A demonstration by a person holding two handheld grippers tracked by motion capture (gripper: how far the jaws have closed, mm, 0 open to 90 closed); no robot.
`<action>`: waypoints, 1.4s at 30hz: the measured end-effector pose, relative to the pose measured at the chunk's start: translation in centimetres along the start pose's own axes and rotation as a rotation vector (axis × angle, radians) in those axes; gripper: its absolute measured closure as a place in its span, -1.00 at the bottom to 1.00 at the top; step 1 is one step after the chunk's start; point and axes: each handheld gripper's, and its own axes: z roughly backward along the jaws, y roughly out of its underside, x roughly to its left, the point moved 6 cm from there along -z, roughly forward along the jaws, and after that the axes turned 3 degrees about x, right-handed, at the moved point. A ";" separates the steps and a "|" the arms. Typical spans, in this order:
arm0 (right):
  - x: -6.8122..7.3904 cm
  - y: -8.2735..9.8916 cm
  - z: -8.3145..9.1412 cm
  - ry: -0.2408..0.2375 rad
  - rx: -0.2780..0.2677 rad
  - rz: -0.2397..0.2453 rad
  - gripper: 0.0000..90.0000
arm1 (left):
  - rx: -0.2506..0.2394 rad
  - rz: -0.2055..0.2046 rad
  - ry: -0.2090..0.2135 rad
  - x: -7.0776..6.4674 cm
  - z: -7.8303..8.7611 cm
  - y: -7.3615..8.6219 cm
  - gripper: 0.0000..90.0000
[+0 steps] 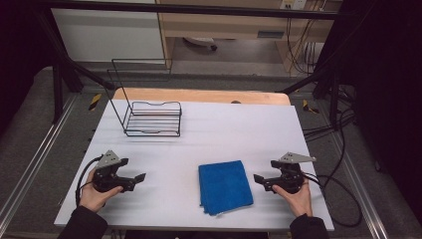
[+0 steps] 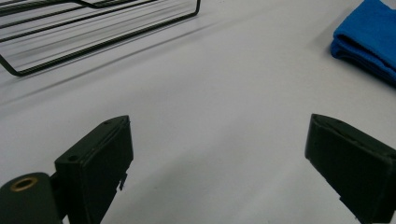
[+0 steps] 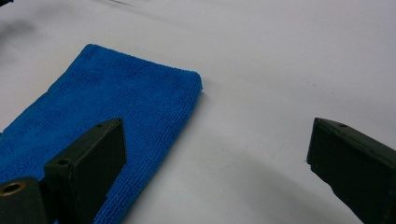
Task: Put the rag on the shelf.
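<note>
A: Towel (image 1: 225, 186) position?
B: Folded flat on the table (image 1: 219, 129), near edge, between both grippers. Rack (image 1: 152, 118) at its 11 o'clock, well apart.
A: Jaws?
B: Left gripper (image 1: 140, 178) spread, nothing between. Right gripper (image 1: 260, 179) spread too, just beside the towel, not touching.

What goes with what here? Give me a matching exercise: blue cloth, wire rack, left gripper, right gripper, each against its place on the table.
1. folded blue cloth
2. wire rack
3. left gripper
4. right gripper

A. far left of the white table
B. near edge, at the cloth's right
C. near edge, middle
D. near left, jaws open toward the cloth

Pairs: 1-C, 2-A, 3-D, 4-B
</note>
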 end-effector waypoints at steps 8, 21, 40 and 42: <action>0.2 -0.1 -0.1 0.000 -0.005 -0.003 -0.89 | 0.005 0.004 0.004 -0.6 -0.3 -0.4 -0.80; 1.3 -0.3 -1.2 -0.002 0.028 -0.004 -0.83 | 0.010 0.032 0.048 -4.0 -2.3 -2.8 -0.64; 1.8 -0.2 -2.0 -0.015 0.058 -0.014 -0.72 | 0.061 0.016 0.102 -10.4 -8.5 -7.4 -0.18; 1.7 -0.2 -2.1 -0.015 0.057 -0.007 -0.72 | 0.069 0.017 0.103 -10.9 -9.3 -7.8 -0.09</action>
